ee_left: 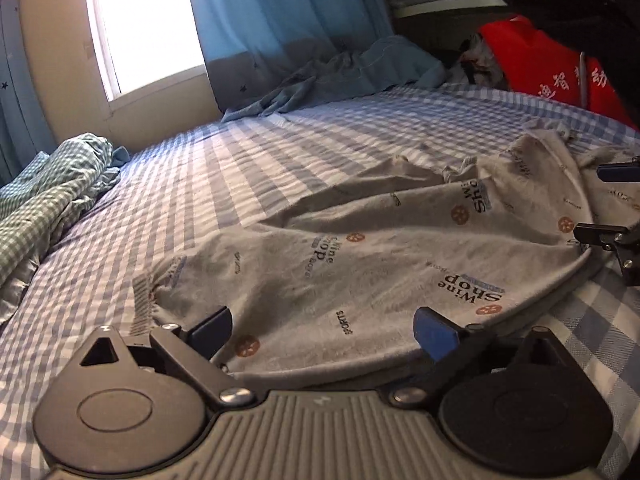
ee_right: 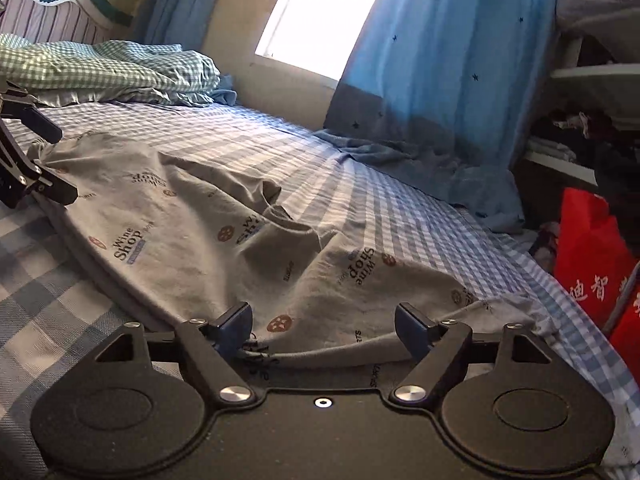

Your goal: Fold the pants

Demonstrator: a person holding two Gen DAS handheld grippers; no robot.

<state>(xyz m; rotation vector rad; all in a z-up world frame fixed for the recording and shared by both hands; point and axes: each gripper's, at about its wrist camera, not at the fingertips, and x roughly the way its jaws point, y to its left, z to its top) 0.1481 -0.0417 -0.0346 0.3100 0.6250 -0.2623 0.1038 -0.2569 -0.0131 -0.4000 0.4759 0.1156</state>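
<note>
left claw [ee_left: 324, 332]: wide, empty | right claw [ee_right: 324, 326]: wide, empty | pants [ee_left: 360, 264]: just ahead, long axis crosswise, from claw to claw

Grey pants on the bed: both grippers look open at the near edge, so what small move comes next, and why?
Probably draw both grippers back a little and regrasp. The left gripper and right gripper stand open, pressing nothing, with the near folded edge of the grey pants between their fingers. The pants lie lengthwise on the checked sheet, still rumpled at the far side, so another fold seems due.
</note>
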